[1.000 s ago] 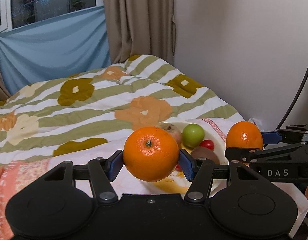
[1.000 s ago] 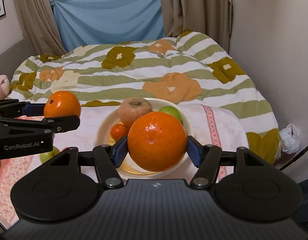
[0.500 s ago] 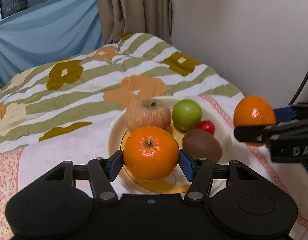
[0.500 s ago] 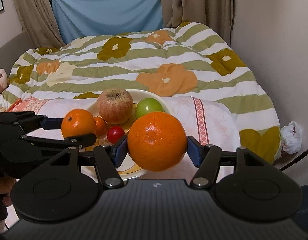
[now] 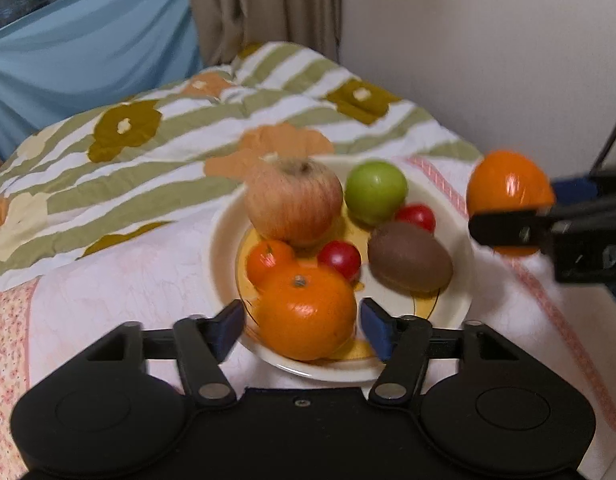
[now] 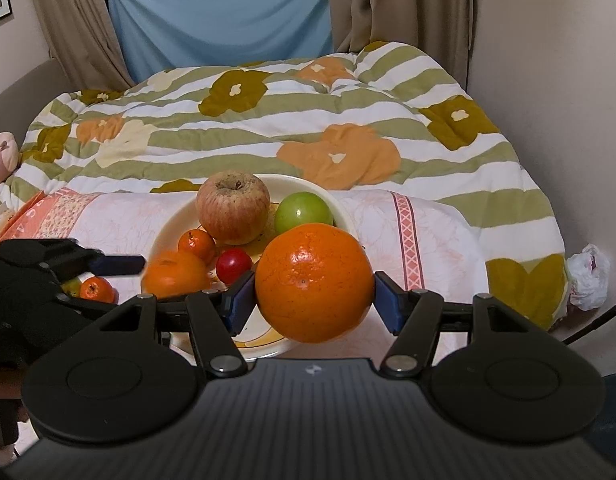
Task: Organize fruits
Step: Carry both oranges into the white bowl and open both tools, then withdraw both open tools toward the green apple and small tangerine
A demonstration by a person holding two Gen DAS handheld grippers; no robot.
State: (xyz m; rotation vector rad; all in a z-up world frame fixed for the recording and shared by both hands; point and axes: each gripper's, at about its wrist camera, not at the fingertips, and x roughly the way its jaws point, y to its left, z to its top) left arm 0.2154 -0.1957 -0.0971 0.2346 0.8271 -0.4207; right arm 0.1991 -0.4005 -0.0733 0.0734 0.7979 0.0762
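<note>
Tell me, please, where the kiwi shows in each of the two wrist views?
Left wrist: the kiwi lies on the right side of the plate, below the green fruit.
Right wrist: not in it; the held orange covers that part of the plate.
Shared landmark: the apple at the plate's far side.

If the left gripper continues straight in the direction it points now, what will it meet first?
Probably the orange lying between its opening jaws on the plate; the left gripper has just let go. Beyond it sits a small tangerine.
</note>
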